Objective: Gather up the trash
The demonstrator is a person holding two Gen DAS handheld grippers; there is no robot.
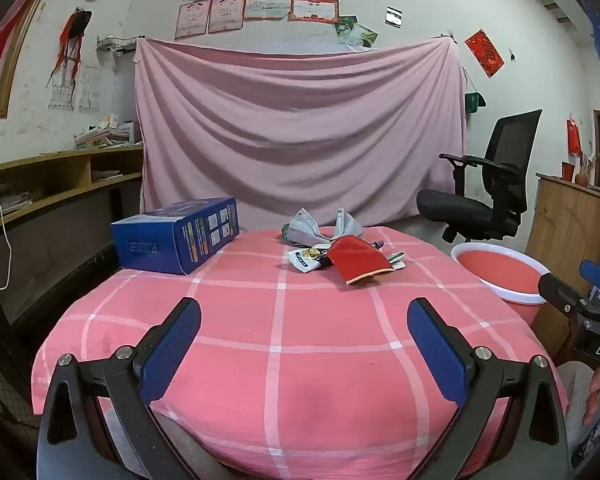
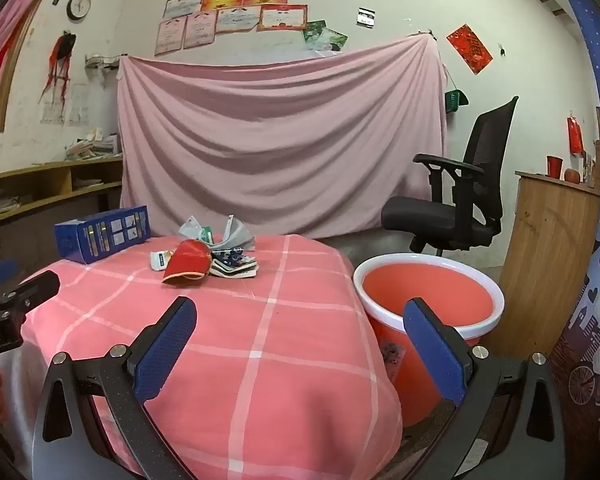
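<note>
Gaping left gripper (image 1: 304,320), right gripper (image 2: 300,320), empty

The right tool (image 2: 300,344) stood wide open above the near part of the table (image 2: 284,352), nothing between its blue pads (image 2: 166,346); a heap of wrappers (image 2: 208,254) lay near the far edge, a red pouch (image 2: 186,266) foremost; a blue box (image 2: 102,234) sat at the far left corner; just right of the table stood a red bucket (image 2: 428,292), white-rimmed; the left tool (image 2: 20,292) showed at the left margin.
</note>
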